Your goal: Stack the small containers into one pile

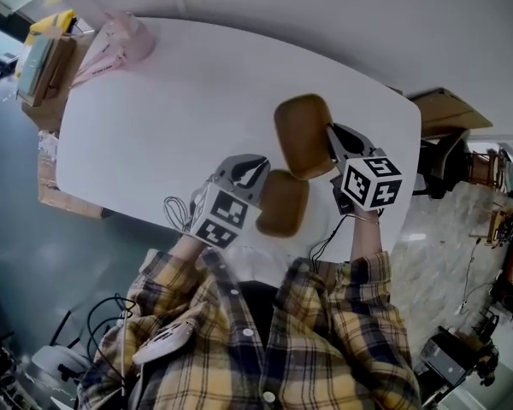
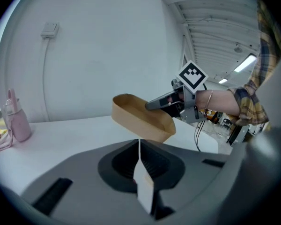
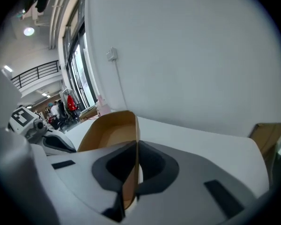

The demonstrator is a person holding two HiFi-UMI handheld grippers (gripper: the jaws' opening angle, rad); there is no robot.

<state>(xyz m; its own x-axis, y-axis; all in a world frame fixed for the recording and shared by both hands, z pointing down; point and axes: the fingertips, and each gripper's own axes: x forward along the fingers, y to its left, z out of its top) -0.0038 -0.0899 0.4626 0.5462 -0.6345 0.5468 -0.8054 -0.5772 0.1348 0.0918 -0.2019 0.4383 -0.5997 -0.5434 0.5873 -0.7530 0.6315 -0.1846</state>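
Two brown oval containers are over the white table point(image 1: 171, 118). My right gripper point(image 1: 332, 137) is shut on the rim of the farther container point(image 1: 301, 133), which hangs tilted above the table. In the right gripper view that container's wall point(image 3: 110, 135) runs between the closed jaws of the right gripper point(image 3: 136, 146). My left gripper point(image 1: 261, 178) is shut on the wall of the nearer container point(image 1: 282, 203) by the table's front edge. In the left gripper view only a thin pale wall edge point(image 2: 143, 182) shows in the left gripper point(image 2: 139, 146). Beyond it hangs the other container point(image 2: 140, 118).
A pink bottle point(image 1: 120, 41) stands at the table's far left corner, also in the left gripper view as the pink bottle point(image 2: 16, 121). Cardboard boxes point(image 1: 47, 58) sit off the left end, another box point(image 1: 449, 109) off the right. A white wall backs the table.
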